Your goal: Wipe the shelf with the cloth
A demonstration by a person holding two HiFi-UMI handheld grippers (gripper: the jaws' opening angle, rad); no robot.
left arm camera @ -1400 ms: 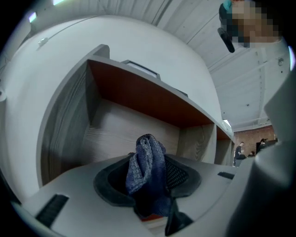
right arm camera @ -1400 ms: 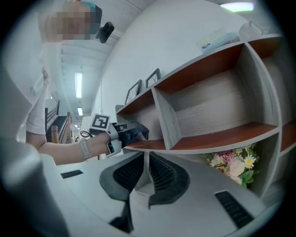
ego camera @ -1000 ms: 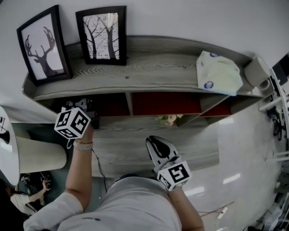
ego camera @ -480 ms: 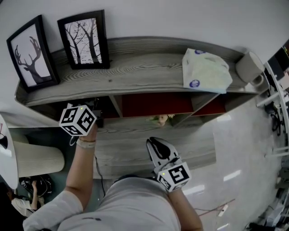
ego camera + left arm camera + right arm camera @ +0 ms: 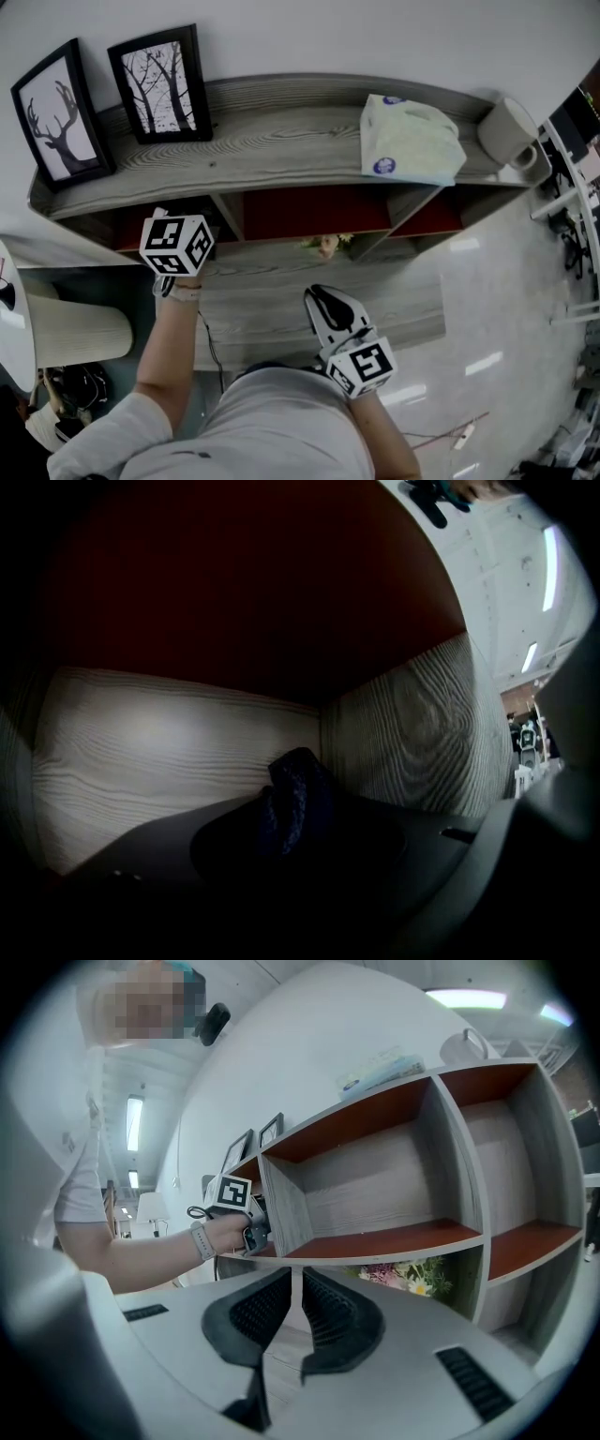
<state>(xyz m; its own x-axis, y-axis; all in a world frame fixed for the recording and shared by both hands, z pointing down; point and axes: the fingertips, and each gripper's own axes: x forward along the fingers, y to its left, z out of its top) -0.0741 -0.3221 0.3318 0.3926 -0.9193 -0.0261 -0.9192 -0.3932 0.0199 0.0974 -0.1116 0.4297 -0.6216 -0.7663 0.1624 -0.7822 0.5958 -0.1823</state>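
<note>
**A:** Head view first: where was the work going on?

**B:** In the upper left compartment of the grey wood-grain shelf unit with red back panels (image 5: pixel 281 141). The left gripper (image 5: pixel 180 246) reached into it with its marker cube outward and its tips hidden under the top board. The right gripper (image 5: pixel 330 305) hung near the person's body, well apart from the shelf. I took it to be parked, since one tool is enough for wiping.

**A:** And on top?

**B:** A black-framed deer picture (image 5: pixel 52 117) and a black-framed tree picture (image 5: pixel 159 82) stood at the left. A pale green soft bundle (image 5: pixel 408 141) and a grey mug (image 5: pixel 506 131) sat at the right, clear of the wiping.

**A:** Left gripper view?

**B:** The jaws were clamped on a dark blue textured cloth (image 5: pixel 289 794). A wad of it stood beyond the tips, near the corner where the red back met the grey side wall. I judged that this grip let the wad, not the jaws, meet the boards. I couldn't tell whether it touched the wood.

**A:** Right gripper view?

**B:** The jaws were drawn almost together with only a slit between them and nothing held. They faced the shelf's open compartments.
</note>
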